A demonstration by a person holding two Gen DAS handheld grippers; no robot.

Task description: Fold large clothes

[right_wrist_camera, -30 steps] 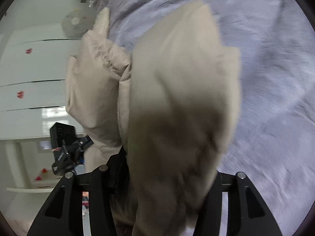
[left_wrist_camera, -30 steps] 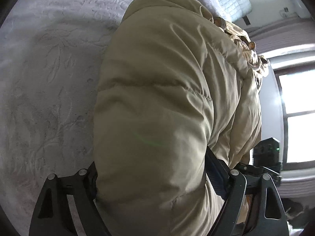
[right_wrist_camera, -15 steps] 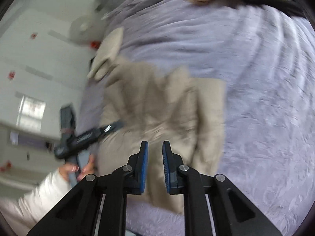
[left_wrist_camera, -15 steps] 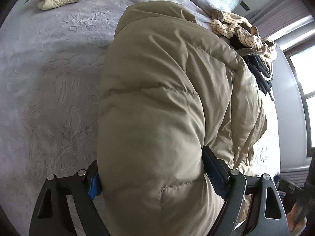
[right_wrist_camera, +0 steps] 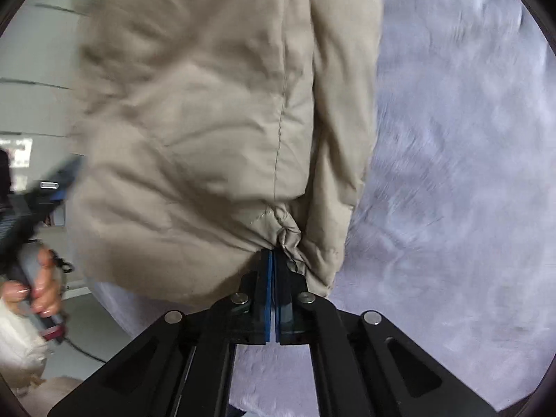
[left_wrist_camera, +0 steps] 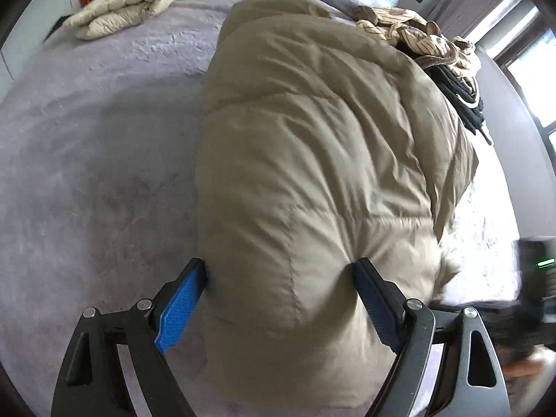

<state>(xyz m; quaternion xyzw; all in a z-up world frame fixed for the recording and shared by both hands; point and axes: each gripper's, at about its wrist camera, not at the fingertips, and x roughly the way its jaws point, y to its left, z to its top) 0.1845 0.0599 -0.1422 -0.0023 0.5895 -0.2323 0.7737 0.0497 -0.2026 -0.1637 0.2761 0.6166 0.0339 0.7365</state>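
A tan puffer jacket (left_wrist_camera: 312,139) lies bulky on the lilac bedspread (left_wrist_camera: 87,173). My left gripper (left_wrist_camera: 278,267) straddles a thick fold at its near end, with both blue pads (left_wrist_camera: 180,299) pressing into the padding and denting it. In the right wrist view the same jacket (right_wrist_camera: 208,121) hangs lifted in front of the camera. My right gripper (right_wrist_camera: 272,253) is shut on a puckered bit of its hem, with the jaws nearly together. The bedspread (right_wrist_camera: 451,173) shows below and to the right.
A folded cream quilted garment (left_wrist_camera: 128,3) lies at the bed's far left. A heap of striped (left_wrist_camera: 410,31) and black clothes (left_wrist_camera: 458,90) sits behind the jacket. A hand (right_wrist_camera: 38,278) holds the other gripper's handle at the left edge. A window (left_wrist_camera: 531,80) is at right.
My right gripper let go of a wide fold, closed with nothing between its jaws, and now pinches the jacket's hem. My left gripper keeps its hold and has lifted, so more of the bed shows.
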